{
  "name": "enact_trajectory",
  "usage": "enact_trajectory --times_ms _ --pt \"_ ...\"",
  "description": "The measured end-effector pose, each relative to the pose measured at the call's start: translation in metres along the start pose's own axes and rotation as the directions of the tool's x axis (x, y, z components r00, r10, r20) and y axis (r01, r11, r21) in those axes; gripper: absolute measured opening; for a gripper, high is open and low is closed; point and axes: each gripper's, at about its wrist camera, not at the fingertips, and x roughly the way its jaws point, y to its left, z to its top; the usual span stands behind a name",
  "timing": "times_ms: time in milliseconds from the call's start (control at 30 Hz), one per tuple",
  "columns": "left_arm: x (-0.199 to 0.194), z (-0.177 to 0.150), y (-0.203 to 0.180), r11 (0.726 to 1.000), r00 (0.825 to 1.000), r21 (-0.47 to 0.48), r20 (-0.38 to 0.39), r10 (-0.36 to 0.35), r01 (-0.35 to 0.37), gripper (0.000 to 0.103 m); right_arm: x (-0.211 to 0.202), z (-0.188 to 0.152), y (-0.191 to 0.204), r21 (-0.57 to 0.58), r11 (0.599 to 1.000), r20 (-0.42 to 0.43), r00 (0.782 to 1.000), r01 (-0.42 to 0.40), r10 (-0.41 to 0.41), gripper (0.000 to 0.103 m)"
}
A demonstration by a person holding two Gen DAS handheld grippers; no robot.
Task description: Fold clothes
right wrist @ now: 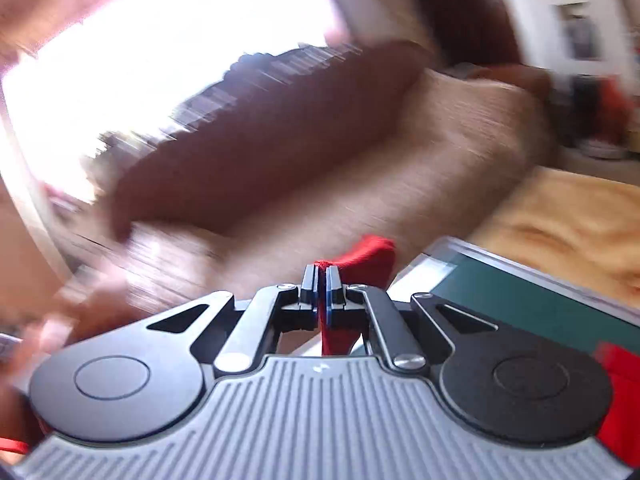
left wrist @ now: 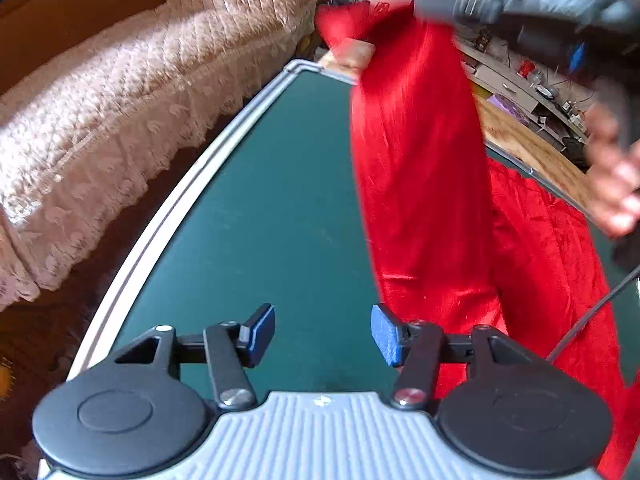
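— Sofa (left wrist: 140, 92) flanking green tabletop (left wrist: 260, 200); red garment (left wrist: 420, 168) hanging off right tool (right wrist: 322, 280), pinched shut, trailing toward the right edge.

— Left tool (left wrist: 323, 334) gaping, holding nothing. Looking light, limp, slippery; gripping hems, probably.

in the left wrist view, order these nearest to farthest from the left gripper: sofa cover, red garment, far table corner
1. red garment, just right of the left gripper, hanging onto the green table
2. sofa cover, off to the left beyond the table edge
3. far table corner, straight ahead
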Motion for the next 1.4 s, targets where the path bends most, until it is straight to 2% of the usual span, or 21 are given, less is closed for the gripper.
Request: enact_trajectory --times_ms 100,133,233,367,433,500,533,567,700,733,800,867,933,1000,1067,1167,1233,1267,1300,1333,1400 --pt "-0.006 -0.002 0.003 1.000 1.000 -0.002 0.009 0.006 -0.006 0.062 0.010 0.000 -0.012 0.053 0.998 -0.049 0.998 0.031 -0.028 0.006" --pt "-0.006 -0.003 0.004 1.000 1.000 -0.004 0.007 0.005 -0.005 0.062 0.018 -0.006 -0.020 0.069 0.994 -0.093 0.993 0.085 -0.079 0.006" --pt "-0.003 -0.003 0.006 1.000 1.000 -0.015 -0.003 0.012 -0.012 0.062 0.044 -0.027 -0.049 0.135 0.965 -0.219 0.957 0.224 -0.191 0.006" --pt "0.003 0.000 0.005 0.999 0.999 -0.015 -0.016 0.032 -0.032 0.062 0.067 -0.055 -0.071 0.164 0.928 -0.291 0.915 0.335 -0.279 0.008" --pt "0.008 0.005 0.003 0.999 0.999 -0.008 -0.019 0.046 -0.046 0.062 0.068 -0.063 -0.076 0.170 0.893 -0.297 0.886 0.416 -0.356 0.009" --pt "0.013 0.011 0.002 0.998 0.998 -0.001 -0.021 0.061 -0.061 0.062 0.062 -0.066 -0.076 0.149 0.869 -0.293 0.861 0.471 -0.416 0.021" --pt "0.016 0.016 0.002 0.998 0.998 -0.003 -0.021 0.067 -0.067 0.062 0.058 -0.067 -0.077 0.145 0.855 -0.288 0.848 0.498 -0.445 0.033" --pt "0.020 0.021 0.002 0.997 0.997 -0.008 -0.020 0.072 -0.072 0.062 0.053 -0.068 -0.078 0.144 0.839 -0.280 0.835 0.524 -0.474 0.036" --pt "0.038 0.047 -0.006 0.991 0.991 0.044 -0.014 0.131 -0.130 0.062 0.024 -0.073 -0.085 0.177 0.801 -0.208 0.817 0.572 -0.537 0.036" --pt "0.043 0.054 -0.011 0.986 0.989 0.069 -0.013 0.150 -0.149 0.062 0.018 -0.074 -0.084 0.178 0.808 -0.199 0.824 0.562 -0.530 0.036" --pt "0.050 0.063 -0.015 0.983 0.985 0.080 -0.015 0.170 -0.168 0.062 0.016 -0.074 -0.080 0.150 0.855 -0.211 0.861 0.496 -0.462 0.036" --pt "0.057 0.071 -0.019 0.980 0.983 0.082 -0.017 0.185 -0.183 0.062 0.017 -0.074 -0.077 0.177 0.910 -0.219 0.916 0.375 -0.335 0.036" --pt "0.058 0.074 -0.021 0.980 0.983 0.071 -0.007 0.184 -0.183 0.062 0.025 -0.073 -0.071 0.206 0.938 -0.234 0.945 0.278 -0.228 0.036" --pt "0.059 0.073 -0.024 0.979 0.982 0.073 -0.005 0.190 -0.189 0.062 0.044 -0.071 -0.061 0.165 0.945 -0.300 0.927 0.282 -0.225 0.036" --pt "0.061 0.070 -0.025 0.978 0.981 0.077 -0.015 0.194 -0.192 0.062 0.060 -0.071 -0.057 0.165 0.947 -0.347 0.915 0.276 -0.206 0.017" --pt "0.063 0.067 -0.027 0.980 0.982 0.078 -0.027 0.188 -0.185 0.062 0.078 -0.072 -0.059 0.210 0.944 -0.370 0.914 0.255 -0.165 0.018" --pt "0.066 0.066 -0.028 0.978 0.980 0.084 -0.028 0.195 -0.192 0.062 0.080 -0.065 -0.069 0.306 0.914 -0.292 0.940 0.267 -0.177 0.018" --pt "0.067 0.066 -0.029 0.977 0.980 0.088 -0.028 0.199 -0.196 0.062 0.069 -0.061 -0.075 0.376 0.878 -0.186 0.952 0.297 -0.242 0.018" --pt "0.067 0.067 -0.030 0.976 0.979 0.091 -0.026 0.202 -0.199 0.062 0.054 -0.061 -0.079 0.435 0.843 -0.076 0.946 0.316 -0.315 0.018" --pt "0.067 0.068 -0.031 0.975 0.979 0.093 -0.024 0.202 -0.199 0.062 0.041 -0.060 -0.083 0.484 0.812 0.011 0.926 0.326 -0.378 0.023" --pt "0.068 0.070 -0.031 0.974 0.978 0.099 -0.016 0.206 -0.203 0.062 0.030 -0.058 -0.087 0.482 0.806 0.003 0.919 0.345 -0.395 0.027"
